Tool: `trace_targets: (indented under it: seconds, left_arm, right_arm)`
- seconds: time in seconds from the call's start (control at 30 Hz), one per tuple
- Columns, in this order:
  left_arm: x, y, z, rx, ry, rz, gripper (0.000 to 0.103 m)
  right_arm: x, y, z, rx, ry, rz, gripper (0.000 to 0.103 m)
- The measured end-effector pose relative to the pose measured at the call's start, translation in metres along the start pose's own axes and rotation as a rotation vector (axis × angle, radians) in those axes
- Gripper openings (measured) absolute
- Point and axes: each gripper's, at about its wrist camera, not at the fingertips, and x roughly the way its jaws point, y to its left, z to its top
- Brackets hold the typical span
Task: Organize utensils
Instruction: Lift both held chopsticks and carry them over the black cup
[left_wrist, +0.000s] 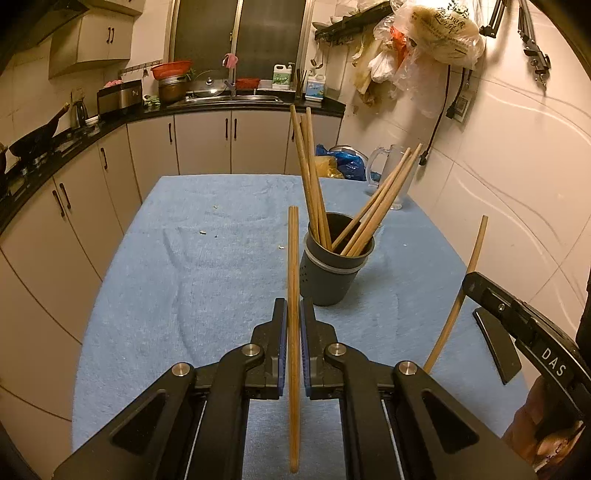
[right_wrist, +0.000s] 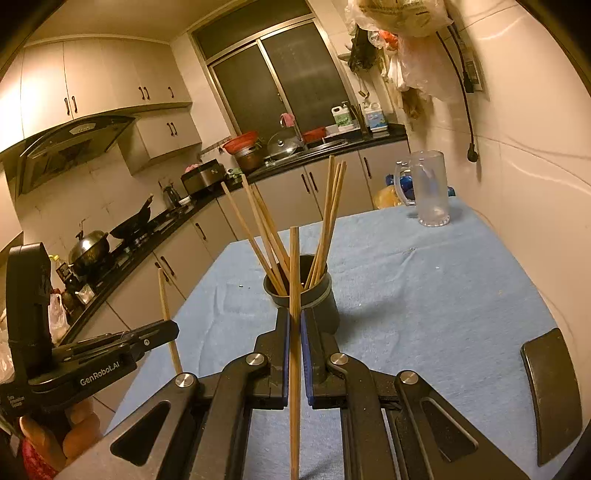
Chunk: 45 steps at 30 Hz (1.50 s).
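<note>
my left gripper (left_wrist: 293, 325) and right gripper (right_wrist: 294, 328) each clamp upright chopsticks (left_wrist: 293, 280). the cup (left_wrist: 334, 266) stands ahead, below the tips. my right is nearer, i judge.

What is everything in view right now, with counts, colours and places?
Dark grey plastic utensil cup: one, upright mid-table on the blue towel.
Light wooden chopsticks in cup: about eight, two leaning bunches.
Blue terry towel: one, covering the table.
Clear plastic handled mug: one, far right table corner.
Flat black pad: one, near right table edge.
Held chopsticks: a pair in the left gripper; another pair in the right gripper, both shut.
</note>
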Motion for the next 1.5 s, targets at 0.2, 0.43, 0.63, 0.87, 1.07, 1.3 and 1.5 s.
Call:
trace_targets:
  seconds: [0.2, 0.43, 0.63, 0.87, 1.07, 1.3, 1.5]
  left_arm:
    - [0.0, -0.001, 0.0, 0.004, -0.003, 0.002, 0.006]
    - [-0.003, -0.006, 0.004, 0.018, -0.009, 0.001, 0.006]
    - [-0.005, -0.008, 0.009, 0.024, -0.011, 0.006, 0.006]
    - [-0.006, -0.009, 0.013, 0.027, -0.015, 0.011, 0.006]
    - [-0.007, -0.011, 0.019, 0.038, -0.015, 0.01, 0.006]
    - [-0.007, -0.012, 0.019, 0.038, -0.016, 0.012, 0.006]
    - [-0.009, -0.015, 0.026, 0.055, -0.023, 0.019, 0.006]
  right_arm:
    - [0.0, -0.006, 0.002, 0.025, 0.001, 0.004, 0.007]
    - [-0.002, -0.006, 0.006, 0.026, -0.016, 0.007, 0.007]
    - [-0.003, -0.007, 0.011, 0.025, -0.029, 0.009, 0.007]
    - [-0.004, -0.007, 0.015, 0.03, -0.039, 0.014, 0.006]
    - [-0.006, -0.008, 0.019, 0.029, -0.046, 0.017, 0.006]
    - [-0.009, -0.009, 0.024, 0.032, -0.06, 0.015, 0.006]
    - [-0.013, -0.01, 0.032, 0.031, -0.077, 0.016, 0.006]
